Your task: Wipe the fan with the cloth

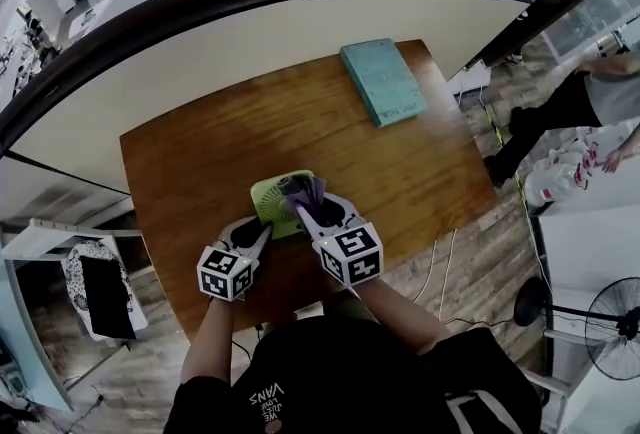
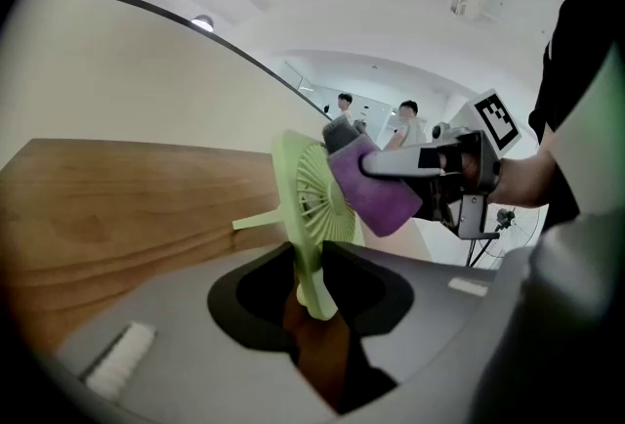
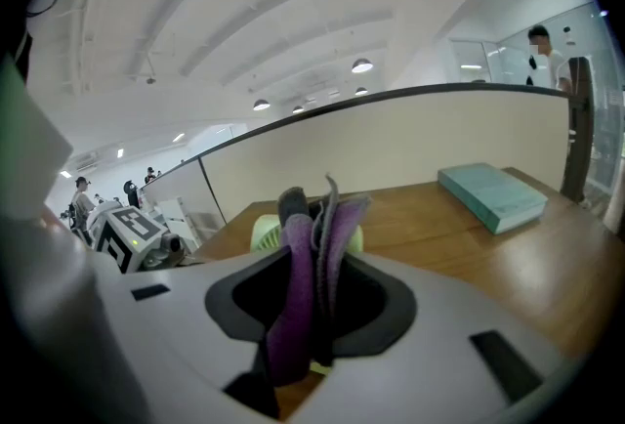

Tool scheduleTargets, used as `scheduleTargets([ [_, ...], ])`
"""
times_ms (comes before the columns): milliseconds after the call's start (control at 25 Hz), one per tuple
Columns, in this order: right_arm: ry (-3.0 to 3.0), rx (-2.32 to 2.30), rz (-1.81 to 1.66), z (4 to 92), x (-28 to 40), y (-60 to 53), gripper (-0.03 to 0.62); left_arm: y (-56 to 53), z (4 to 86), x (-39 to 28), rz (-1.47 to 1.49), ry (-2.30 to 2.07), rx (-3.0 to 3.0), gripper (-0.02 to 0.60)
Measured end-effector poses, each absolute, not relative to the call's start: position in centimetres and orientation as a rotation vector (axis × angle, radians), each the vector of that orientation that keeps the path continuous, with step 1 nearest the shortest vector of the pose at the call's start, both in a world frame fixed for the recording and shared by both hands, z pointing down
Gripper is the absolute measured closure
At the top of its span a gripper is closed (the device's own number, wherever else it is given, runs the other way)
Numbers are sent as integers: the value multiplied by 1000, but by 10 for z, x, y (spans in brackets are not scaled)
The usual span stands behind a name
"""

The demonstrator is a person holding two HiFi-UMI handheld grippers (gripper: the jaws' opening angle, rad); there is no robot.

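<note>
A light green small fan (image 1: 272,202) stands on edge near the front of the wooden table (image 1: 200,162). My left gripper (image 1: 266,234) is shut on its lower rim; in the left gripper view the fan (image 2: 309,202) rises upright from between the jaws of that gripper (image 2: 312,283). My right gripper (image 1: 300,210) is shut on a folded purple cloth (image 1: 304,189), which lies against the fan's grille. In the left gripper view the cloth (image 2: 376,195) presses on the fan's right face. The right gripper view shows the cloth (image 3: 311,261) standing between the jaws, with the fan (image 3: 260,234) mostly hidden behind it.
A teal book (image 1: 384,80) lies at the table's far right; it also shows as the teal book (image 3: 493,195) in the right gripper view. A curved partition (image 1: 300,17) runs behind the table. A person (image 1: 585,102) and a floor fan (image 1: 610,317) stand to the right, off the table.
</note>
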State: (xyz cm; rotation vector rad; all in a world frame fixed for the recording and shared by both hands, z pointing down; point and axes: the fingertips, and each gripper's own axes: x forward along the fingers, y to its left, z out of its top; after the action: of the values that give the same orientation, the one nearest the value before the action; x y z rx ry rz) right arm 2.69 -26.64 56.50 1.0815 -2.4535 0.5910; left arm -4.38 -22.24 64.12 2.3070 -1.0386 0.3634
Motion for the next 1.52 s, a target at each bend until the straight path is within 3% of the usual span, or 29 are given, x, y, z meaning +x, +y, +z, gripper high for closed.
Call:
scheduleTargets([
  [480,-2351,1275,601,570,82,-282,483,-222,641,-45,368,-1054,2310,476],
  [1160,-2498,846,511,582,-35,-217,482,-183,642,-76,312,-1226,2203,459],
  [1520,-2442,936,551,594,-10,-227,482,-183,640,-86,270,-1264,2180,459],
])
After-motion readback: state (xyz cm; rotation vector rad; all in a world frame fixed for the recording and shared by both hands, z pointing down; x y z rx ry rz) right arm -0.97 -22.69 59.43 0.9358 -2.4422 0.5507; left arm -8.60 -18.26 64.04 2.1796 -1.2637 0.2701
